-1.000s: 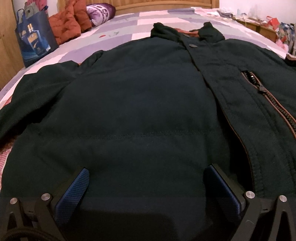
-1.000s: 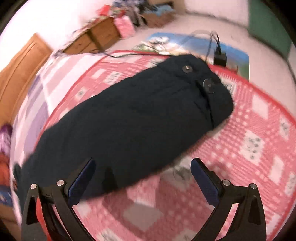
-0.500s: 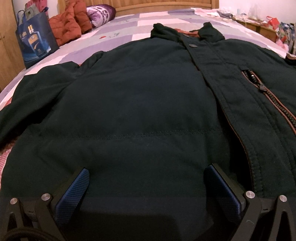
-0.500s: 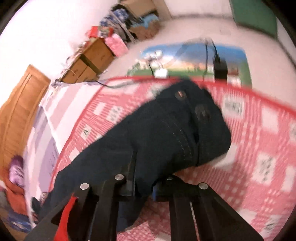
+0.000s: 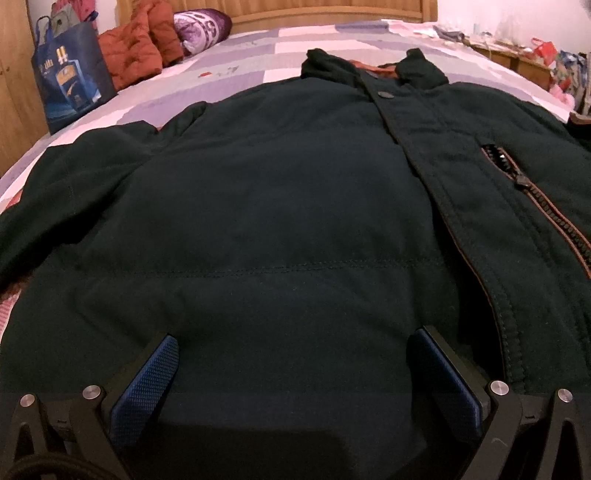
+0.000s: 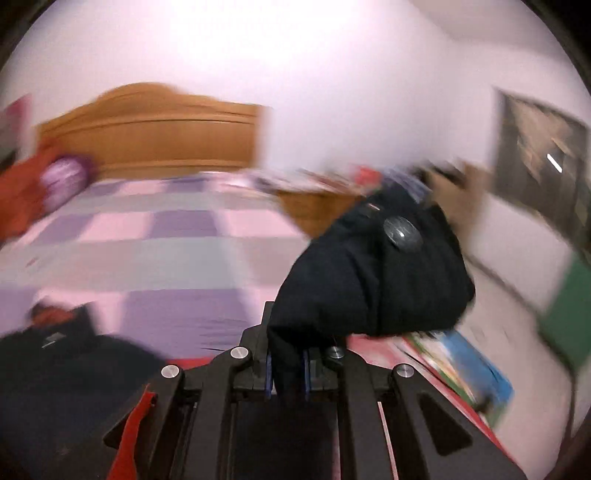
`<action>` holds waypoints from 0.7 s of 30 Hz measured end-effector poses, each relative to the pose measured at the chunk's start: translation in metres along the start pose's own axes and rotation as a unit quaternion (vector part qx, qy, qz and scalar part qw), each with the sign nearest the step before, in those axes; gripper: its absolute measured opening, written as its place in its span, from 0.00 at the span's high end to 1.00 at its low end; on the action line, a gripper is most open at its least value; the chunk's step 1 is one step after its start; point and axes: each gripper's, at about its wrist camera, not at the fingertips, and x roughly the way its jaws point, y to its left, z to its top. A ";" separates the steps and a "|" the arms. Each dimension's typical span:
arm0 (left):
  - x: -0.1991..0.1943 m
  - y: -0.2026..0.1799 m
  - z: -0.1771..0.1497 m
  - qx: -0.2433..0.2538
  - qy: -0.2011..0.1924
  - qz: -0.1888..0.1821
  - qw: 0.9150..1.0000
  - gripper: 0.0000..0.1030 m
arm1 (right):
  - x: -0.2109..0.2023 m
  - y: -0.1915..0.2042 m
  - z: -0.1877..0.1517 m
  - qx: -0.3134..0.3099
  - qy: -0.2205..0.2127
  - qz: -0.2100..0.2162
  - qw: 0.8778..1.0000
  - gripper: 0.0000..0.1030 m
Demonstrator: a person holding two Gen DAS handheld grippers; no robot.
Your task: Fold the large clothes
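Observation:
A large dark green jacket (image 5: 280,206) lies front up on the bed, collar toward the headboard, with a brown-edged zipper (image 5: 546,214) at the right. My left gripper (image 5: 291,373) is open, its blue pads resting on the jacket's lower hem area. My right gripper (image 6: 288,369) is shut on the jacket's sleeve (image 6: 373,280), held lifted above the bed; the cuff with a round button (image 6: 402,229) bunches beyond the fingers. The jacket body shows dimly at the lower left of the right wrist view (image 6: 55,362).
The bed has a purple and pink checked cover (image 5: 258,70) and a wooden headboard (image 6: 155,129). A blue bag (image 5: 70,88), an orange coat (image 5: 136,51) and a purple pillow (image 5: 203,26) sit at the head end. Cluttered wooden furniture (image 5: 517,59) stands to the right.
My right gripper closed on the sleeve and lifted it, swinging to face the headboard. The left gripper and jacket body have not moved.

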 end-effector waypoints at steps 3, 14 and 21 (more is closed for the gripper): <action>0.000 0.002 0.001 -0.005 0.000 -0.006 1.000 0.00 | -0.006 0.115 -0.004 -0.073 0.001 0.086 0.994 0.89; 0.002 0.009 0.000 -0.032 -0.004 -0.032 0.999 0.00 | -0.004 0.316 -0.104 -0.200 0.098 0.256 0.941 0.90; 0.002 0.005 0.000 -0.027 -0.004 -0.025 0.999 0.00 | -0.008 0.326 -0.098 -0.222 0.083 0.238 0.942 0.89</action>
